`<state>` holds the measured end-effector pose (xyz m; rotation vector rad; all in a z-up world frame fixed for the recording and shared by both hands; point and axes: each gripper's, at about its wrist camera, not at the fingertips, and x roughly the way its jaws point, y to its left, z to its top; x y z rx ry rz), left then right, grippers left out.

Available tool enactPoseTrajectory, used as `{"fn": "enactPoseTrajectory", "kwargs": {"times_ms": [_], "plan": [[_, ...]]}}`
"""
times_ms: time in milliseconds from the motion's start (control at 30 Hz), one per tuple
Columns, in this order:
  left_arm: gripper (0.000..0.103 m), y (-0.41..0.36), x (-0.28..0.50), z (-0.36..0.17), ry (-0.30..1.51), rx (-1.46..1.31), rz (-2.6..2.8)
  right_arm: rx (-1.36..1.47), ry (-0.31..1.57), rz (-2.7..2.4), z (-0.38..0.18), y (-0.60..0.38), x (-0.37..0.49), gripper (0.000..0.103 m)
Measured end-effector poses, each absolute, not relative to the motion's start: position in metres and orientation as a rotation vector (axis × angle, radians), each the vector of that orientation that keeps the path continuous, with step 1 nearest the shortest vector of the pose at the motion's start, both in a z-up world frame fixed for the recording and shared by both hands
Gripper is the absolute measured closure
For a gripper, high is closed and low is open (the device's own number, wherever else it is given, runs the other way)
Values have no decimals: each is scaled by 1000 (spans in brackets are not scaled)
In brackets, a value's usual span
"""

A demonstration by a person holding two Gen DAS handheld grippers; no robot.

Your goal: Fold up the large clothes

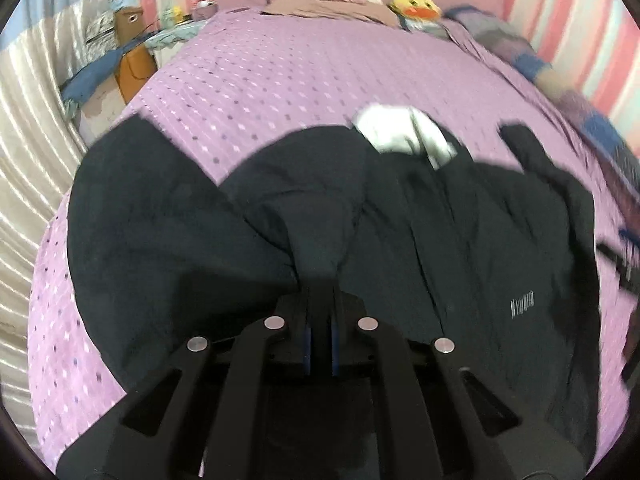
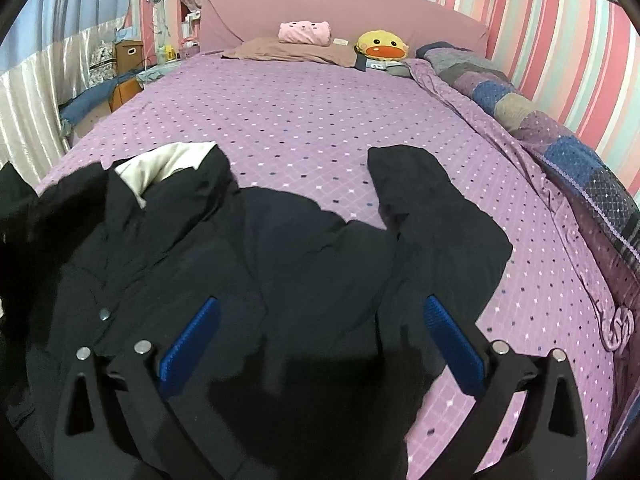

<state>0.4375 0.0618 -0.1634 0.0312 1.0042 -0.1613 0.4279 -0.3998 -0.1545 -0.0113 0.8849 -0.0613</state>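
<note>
On the bed (image 2: 320, 128) we see our big black coat (image 2: 280, 264) spread out on the purple dotted sheet. It lies at the near end of the bed, far from the pillows. Its inside is cream white (image 2: 160, 168), and that part shows at the collar. One dark sleeve (image 2: 424, 200) sticks out toward the patchwork blanket (image 2: 560, 140) by the striped wall. A small silver snap button (image 2: 105, 313) shines on the front of the coat.

Our left tool (image 1: 320, 280) is pinched tight on a bunch of the coat cloth (image 1: 316, 236). The cloth is pulled up into a little peak between the two fingers, and the blue pads are almost together. This view is blurry, so small things are hard to tell. We can see the white lining (image 1: 404, 136) past the peak, and small white stripes like a tag (image 1: 523, 303) on the black cloth.

Our right tool (image 2: 320, 332) is wide open. Its two blue pads (image 2: 192, 344) stand far apart, one on each side, with nothing between them. It hangs over the middle of the coat, and we cannot tell if it touches the cloth.

At the far end of the bed a pink pillow (image 2: 305, 33) sits on a brown pillow (image 2: 288, 53). A yellow duck toy (image 2: 382, 46) lies just beside them, by the pink headboard (image 2: 340, 12).
</note>
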Motion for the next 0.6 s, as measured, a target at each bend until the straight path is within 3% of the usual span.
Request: {"fn": "enactPoseTrajectory", "kwargs": {"times_ms": [300, 400, 500, 533, 567, 600], "plan": [[99, 65, 372, -189, 1043, 38, -158, 7, 930, -57, -159, -395, 401, 2], [89, 72, 376, -198, 1069, 31, -129, -5, 943, -48, -161, -389, 398, 2], [57, 73, 381, -193, 1061, 37, -101, -26, 954, -34, -162, -382, 399, 2], [33, 73, 380, -188, 1052, 37, -97, -30, 956, -24, -161, -380, 399, 2], [16, 73, 378, -182, 1034, 38, -94, -34, 964, -15, -161, -376, 401, 2], [11, 72, 374, -174, 1004, 47, -88, -37, 969, -6, -161, -373, 402, 2]]}}
